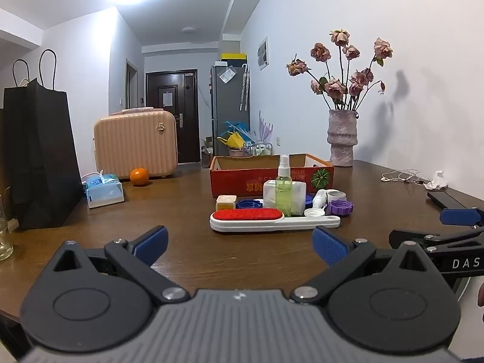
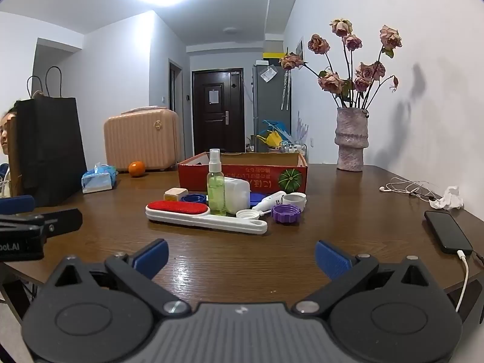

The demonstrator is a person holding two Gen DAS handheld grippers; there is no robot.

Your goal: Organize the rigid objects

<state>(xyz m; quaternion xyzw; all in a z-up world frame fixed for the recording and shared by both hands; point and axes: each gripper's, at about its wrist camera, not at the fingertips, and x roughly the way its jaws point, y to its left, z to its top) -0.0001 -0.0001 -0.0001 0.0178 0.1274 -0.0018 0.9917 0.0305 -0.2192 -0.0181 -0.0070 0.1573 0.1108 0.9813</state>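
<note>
A: So, where do the grippers stand?

B: Both hover low over the brown table [image 1: 187, 199], each with its blue-padded jaws spread wide and nothing between them. That goes for the left gripper [image 1: 240, 243] and the right gripper [image 2: 241, 255] alike. The right one's tip also shows at 3 o'clock in the left wrist view.

A: And the things to sort?

B: They sit clustered at 12 o'clock ahead of both grippers, well apart from the jaws. Nearest lies a white lint brush [image 1: 273, 220] with a red pad, flat, handle pointing right. Just behind it stands a green spray bottle [image 1: 283, 192], upright, in front of a white square container [image 1: 298, 196]. At the cluster's 9 o'clock is a small cream box [image 1: 226, 202] beside a blue lid [image 1: 249, 203]. At its 3 o'clock lie a white cap [image 1: 314, 212], a purple ridged lid [image 1: 341, 207], a small white tube [image 1: 320, 198] lying tilted, and a short white jar [image 1: 336, 195].

A: Anything behind them?

B: A red cardboard box [image 1: 263, 177], open on top, just behind the cluster. Farther off: a vase of dried roses [image 1: 341, 139] at 1 o'clock, an orange [image 1: 139, 176] and a tissue pack [image 1: 104, 190] at 10 o'clock, a black paper bag [image 1: 36, 151] at 9 o'clock, and a phone [image 2: 447, 236] on its cable at 3 o'clock in the right wrist view.
</note>
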